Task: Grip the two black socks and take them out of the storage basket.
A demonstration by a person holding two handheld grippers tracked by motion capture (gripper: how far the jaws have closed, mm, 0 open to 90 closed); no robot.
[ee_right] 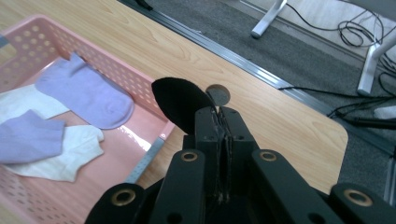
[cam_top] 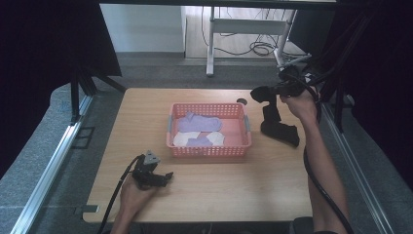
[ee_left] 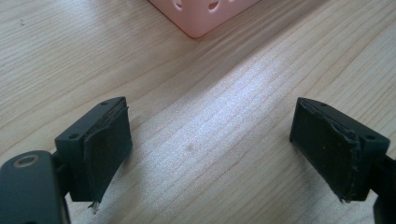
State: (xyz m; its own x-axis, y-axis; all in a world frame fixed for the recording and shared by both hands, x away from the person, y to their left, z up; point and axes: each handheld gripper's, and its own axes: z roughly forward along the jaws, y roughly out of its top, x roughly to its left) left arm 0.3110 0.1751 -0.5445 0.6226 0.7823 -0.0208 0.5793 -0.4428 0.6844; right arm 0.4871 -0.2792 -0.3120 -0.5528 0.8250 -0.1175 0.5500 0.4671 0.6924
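A person at a wooden tabletop (cam_top: 204, 195) holds one hand-held gripper in each hand. The right hand-held gripper (cam_top: 265, 92) is raised above the far right part of the tabletop, just beyond the right end of a pink perforated basket (cam_top: 209, 151); its jaws are pressed together on one end of a black sock (cam_top: 278, 127), which hangs down from them and trails onto the wood, its lower part lying in a dark heap beside the basket's right wall. In the right gripper view the same black sock (ee_right: 180, 105) appears as a rounded dark flap standing out above the closed jaws of the right hand-held gripper (ee_right: 219, 116), with the basket (ee_right: 140, 88) to the left of it and a round cable hole (ee_right: 218, 95) in the tabletop just behind. Inside the basket lie a lavender sock (cam_top: 198, 122) toward the far wall, and nearer the front a white sock (cam_top: 185, 138) and a second lavender sock (cam_top: 200, 142) overlapping one another. The left hand-held gripper (cam_top: 163, 178) rests low at the near left of the tabletop, in front of the basket's left front corner and apart from it. In the left gripper view the jaws of the left hand-held gripper (ee_left: 210, 149) stand spread wide with bare wood between them, and a corner of the basket (ee_left: 201, 18) shows at the top edge.
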